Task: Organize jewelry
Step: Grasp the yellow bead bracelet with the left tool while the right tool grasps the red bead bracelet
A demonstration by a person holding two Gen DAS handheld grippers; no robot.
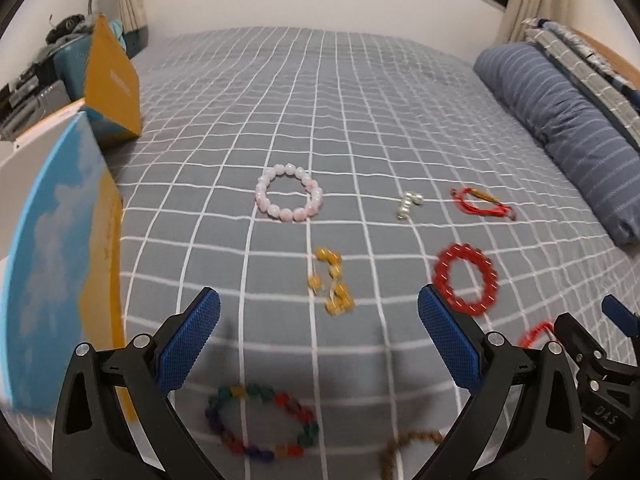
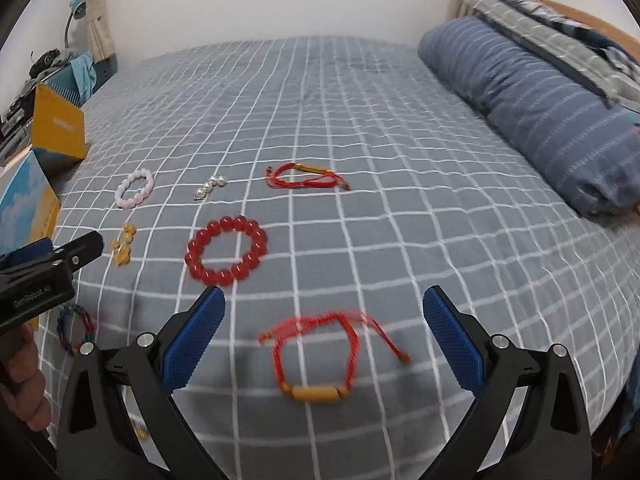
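Note:
Jewelry lies spread on the grey checked bedspread point(image 1: 320, 100). In the left wrist view: a pink bead bracelet point(image 1: 289, 193), yellow beads point(image 1: 331, 286), a multicoloured bead bracelet point(image 1: 262, 420), a brown bead string point(image 1: 408, 442), a silver pearl piece point(image 1: 409, 205), a red bead bracelet point(image 1: 467, 278) and a red cord bracelet point(image 1: 482, 202). My left gripper point(image 1: 318, 340) is open and empty above the bed. In the right wrist view my right gripper point(image 2: 324, 338) is open and empty, just above a red cord bracelet with a wooden tube point(image 2: 316, 364). The red bead bracelet point(image 2: 226, 250) lies beyond.
An open blue and orange box point(image 1: 60, 248) stands at the bed's left edge, its orange lid point(image 1: 112, 80) behind it. A rolled blue striped quilt point(image 2: 540, 108) lies along the right side. The left gripper point(image 2: 36, 276) shows at the right wrist view's left edge.

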